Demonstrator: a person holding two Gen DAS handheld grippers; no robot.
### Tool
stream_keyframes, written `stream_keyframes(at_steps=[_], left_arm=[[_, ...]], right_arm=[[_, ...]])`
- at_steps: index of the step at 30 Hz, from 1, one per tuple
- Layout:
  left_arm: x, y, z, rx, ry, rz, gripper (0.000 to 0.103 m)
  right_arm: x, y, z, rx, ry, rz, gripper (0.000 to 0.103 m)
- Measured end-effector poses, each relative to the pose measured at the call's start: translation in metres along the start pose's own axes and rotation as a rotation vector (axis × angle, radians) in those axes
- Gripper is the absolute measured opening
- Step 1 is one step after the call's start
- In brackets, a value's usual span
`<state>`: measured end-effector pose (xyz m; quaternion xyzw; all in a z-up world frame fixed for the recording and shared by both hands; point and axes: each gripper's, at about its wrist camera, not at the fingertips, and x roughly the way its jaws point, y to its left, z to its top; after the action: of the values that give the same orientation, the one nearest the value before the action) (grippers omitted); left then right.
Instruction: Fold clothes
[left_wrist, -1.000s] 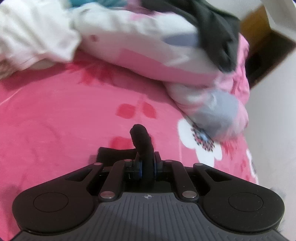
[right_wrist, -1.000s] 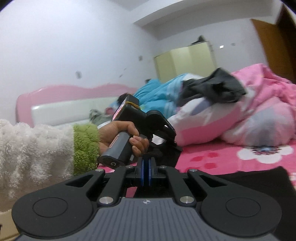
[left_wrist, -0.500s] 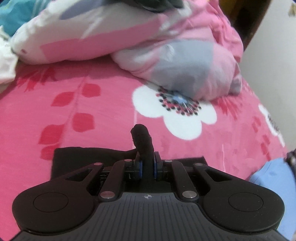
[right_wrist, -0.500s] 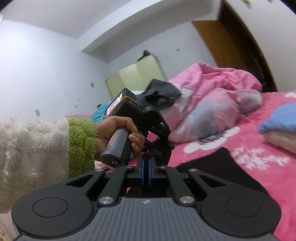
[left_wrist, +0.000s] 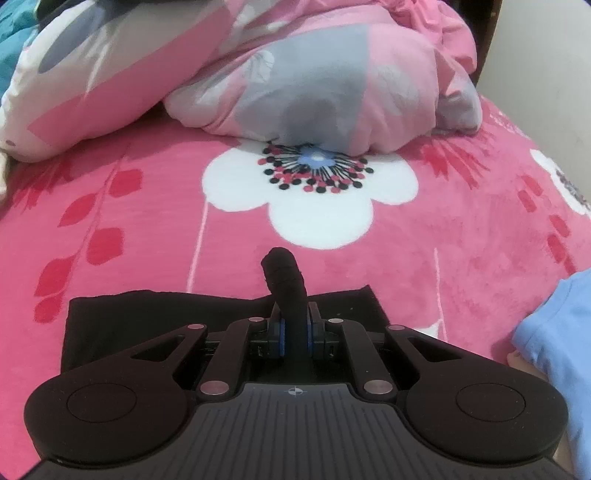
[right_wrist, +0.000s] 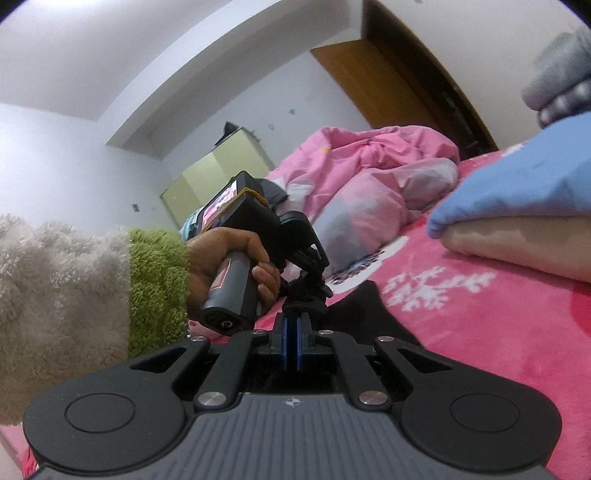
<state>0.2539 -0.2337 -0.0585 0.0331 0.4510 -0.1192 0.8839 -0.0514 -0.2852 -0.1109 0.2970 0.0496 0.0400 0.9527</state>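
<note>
Now the left gripper (left_wrist: 293, 332), clamped on a bunched fold of the black garment (left_wrist: 147, 321), has carried it across the pink blanket (left_wrist: 461, 258); cloth spreads beneath and beside it. Right gripper (right_wrist: 291, 341) pressed together, apparently pinching the garment's other edge. Placement nearly done.

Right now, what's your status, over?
Left gripper shut on black cloth garment. Right gripper shut, grip unclear. Folded blue garment lies close beside.

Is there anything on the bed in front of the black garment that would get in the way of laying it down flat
Nothing visible does. The black garment, pinched in the left hand-held gripper, has bare pink blanket ahead of it. The duvet lies well beyond, and the blue clothing lies off to the right.
</note>
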Motion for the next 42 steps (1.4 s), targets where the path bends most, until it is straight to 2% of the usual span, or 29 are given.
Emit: stream_keyframes(at_steps=[5, 6, 9, 10, 17, 20, 22, 24, 26, 29, 30, 33, 35, 38, 42], left_arm=[[0.011, -0.014, -0.002, 0.036, 0.026, 0.022, 0.01], [0.012, -0.015, -0.003, 0.042, 0.035, 0.023, 0.014], [0.007, -0.013, -0.003, 0.036, 0.039, -0.011, 0.034], [0.002, -0.01, -0.003, 0.023, 0.036, -0.025, 0.04], [-0.075, 0.03, -0.015, -0.062, -0.059, -0.147, 0.047], [-0.119, 0.056, -0.038, -0.034, -0.095, -0.174, 0.048], [-0.144, 0.074, -0.061, 0.005, -0.108, -0.146, 0.05], [-0.163, 0.087, -0.091, 0.085, -0.112, -0.089, 0.05], [-0.173, 0.096, -0.123, 0.169, -0.117, -0.036, 0.051], [-0.178, 0.106, -0.167, 0.241, -0.133, 0.009, 0.051], [-0.177, 0.108, -0.183, 0.262, -0.144, 0.0, 0.051], [-0.173, 0.111, -0.215, 0.286, -0.17, -0.04, 0.051], [-0.169, 0.111, -0.228, 0.299, -0.191, -0.055, 0.051], [-0.16, 0.115, -0.238, 0.272, -0.192, -0.077, 0.051], [-0.154, 0.134, -0.239, 0.098, -0.171, -0.189, 0.051]], right_arm=[[-0.003, -0.017, -0.004, 0.035, 0.006, -0.029, 0.003], [-0.002, -0.021, -0.005, 0.049, 0.014, -0.032, 0.003], [-0.002, -0.032, -0.007, 0.095, 0.035, -0.042, 0.003], [-0.002, -0.036, -0.007, 0.11, 0.041, -0.046, 0.003], [-0.006, -0.054, -0.008, 0.23, 0.068, -0.038, 0.003], [-0.005, -0.061, -0.005, 0.287, 0.086, -0.01, 0.005], [-0.004, -0.068, -0.002, 0.333, 0.106, 0.012, 0.006], [-0.001, -0.072, 0.002, 0.358, 0.134, 0.023, 0.007], [0.003, -0.073, 0.006, 0.363, 0.169, 0.028, 0.01], [0.008, -0.071, 0.012, 0.347, 0.235, 0.034, 0.02], [0.01, -0.071, 0.015, 0.348, 0.255, 0.038, 0.023], [0.014, -0.071, 0.022, 0.338, 0.319, 0.039, 0.024], [0.019, -0.069, 0.026, 0.299, 0.369, 0.035, 0.023], [0.018, -0.062, 0.038, 0.212, 0.387, 0.01, 0.002], [0.007, -0.06, 0.055, 0.2, 0.352, 0.023, 0.001]])
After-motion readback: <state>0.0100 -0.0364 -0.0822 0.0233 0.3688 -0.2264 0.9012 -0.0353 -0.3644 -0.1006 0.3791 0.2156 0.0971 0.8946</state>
